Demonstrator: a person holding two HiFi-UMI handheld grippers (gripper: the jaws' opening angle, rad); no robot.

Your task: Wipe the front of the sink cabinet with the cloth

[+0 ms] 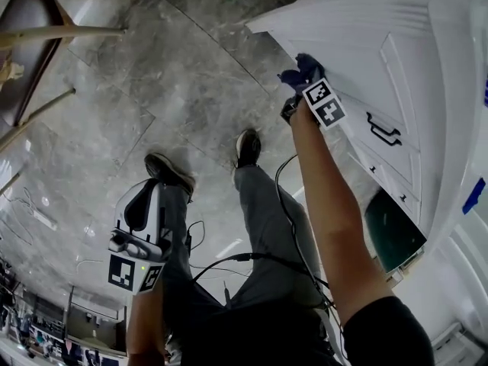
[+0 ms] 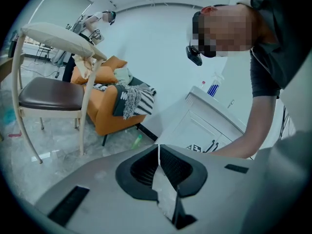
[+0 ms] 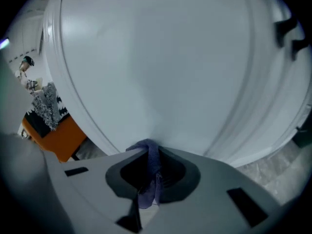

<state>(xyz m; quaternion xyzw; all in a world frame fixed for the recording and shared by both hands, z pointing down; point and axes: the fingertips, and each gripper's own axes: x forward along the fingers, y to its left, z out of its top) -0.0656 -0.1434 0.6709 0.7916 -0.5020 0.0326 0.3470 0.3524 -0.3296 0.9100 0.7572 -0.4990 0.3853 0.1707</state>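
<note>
Right tongs (image 3: 148, 156): clenched on the purple cloth (image 1: 300, 70), with 1 thin bunched fold pinched between the pads.
Cloth position: appears pressed to the white door panel of the sink cabinet (image 1: 366, 29), near the cabinet's outer edge and well clear of its black handles (image 1: 383, 130).
Left tongs (image 2: 159, 149): clenched on nothing, pads meeting; held low, well apart from the cabinet, beside the person's leg.
Step (judged): wiping stroke on the door front; how much is covered cannot be told.
Risk 1: only a small tuft shows past the jaws, so the hard tips could rub the paint instead of the cloth.
Risk 2: the pinch is narrow, so drag on the panel could pull the cloth free.
Risk 3: a stroke toward the handles could snag the fold.
Risk 4: cables (image 1: 229, 259) hang by the legs in front of the cabinet, and a step could catch them.
Surface: smooth white recessed-panel door; no marks seen.
Floor: glossy grey stone-look tiles (image 1: 152, 90) before the cabinet.
Room, farther from the cabinet: green bottle (image 2: 137, 141) on the floor, orange armchair (image 2: 105, 113) with throws, cream chair (image 2: 48, 94) with a brown seat.
</note>
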